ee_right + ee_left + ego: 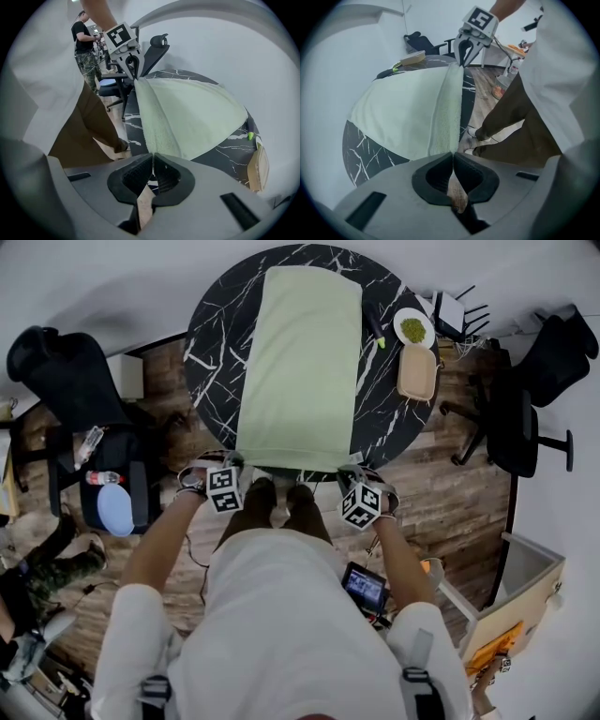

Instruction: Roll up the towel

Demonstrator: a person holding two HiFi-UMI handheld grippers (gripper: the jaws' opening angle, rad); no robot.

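A pale green towel (300, 371) lies flat and lengthwise on the round black marble table (211, 343), and its near edge hangs at the table's front rim. My left gripper (232, 463) is shut on the towel's near left corner, and my right gripper (353, 470) is shut on the near right corner. In the left gripper view the towel (403, 108) runs straight into my closed left gripper (452, 153), with the right gripper (462, 58) pinching the far end of the same edge. The right gripper view mirrors this: towel (187, 112), right gripper (152, 155), left gripper (132, 70).
At the table's far right are a white plate of green bits (412, 329), a wooden tray (417, 371) and a green-tipped pen (378, 331). Black office chairs stand at left (66, 381) and right (534, 409). Another person (28, 587) is at the left.
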